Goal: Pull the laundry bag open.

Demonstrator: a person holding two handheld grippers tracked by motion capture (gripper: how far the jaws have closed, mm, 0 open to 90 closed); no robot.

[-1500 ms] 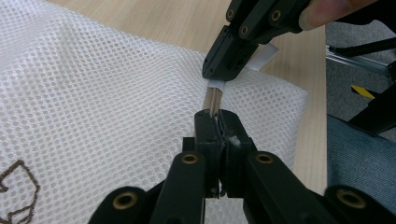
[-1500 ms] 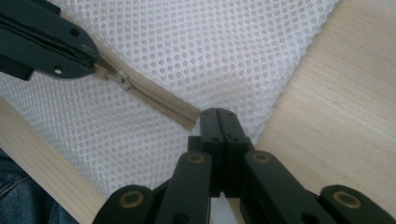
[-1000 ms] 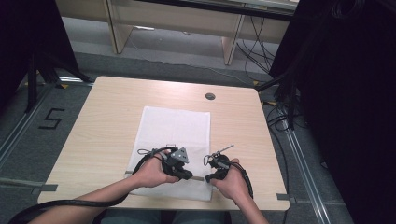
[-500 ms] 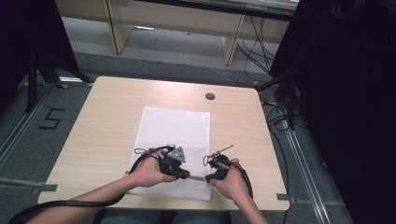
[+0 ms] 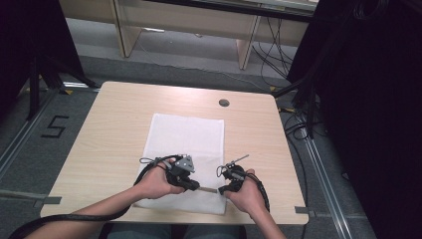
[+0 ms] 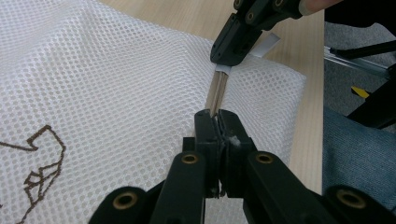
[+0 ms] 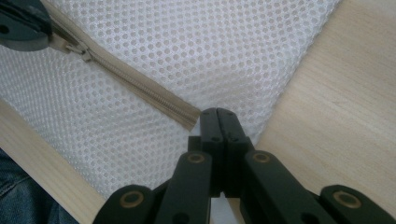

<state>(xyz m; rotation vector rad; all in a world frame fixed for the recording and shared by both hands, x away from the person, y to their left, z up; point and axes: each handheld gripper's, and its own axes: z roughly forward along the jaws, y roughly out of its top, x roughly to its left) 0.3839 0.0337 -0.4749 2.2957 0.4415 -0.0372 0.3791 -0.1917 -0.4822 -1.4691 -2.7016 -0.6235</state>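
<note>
A white mesh laundry bag (image 5: pixel 186 149) is laid flat on the pale wooden counter (image 5: pixel 114 119). Its beige zipper (image 7: pixel 140 91) is pinched by the left gripper (image 6: pixel 215 123) at the slider, while the right gripper (image 7: pixel 218 119) is clamped on the bag's corner at the zipper's end, apparently to keep the track taut.

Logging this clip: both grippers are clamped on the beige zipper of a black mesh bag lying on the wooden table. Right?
Not quite. The mesh bag is white, not black, as the left gripper view shows. Otherwise right: left gripper and right gripper are both shut on the beige zipper, on the wooden table.
</note>
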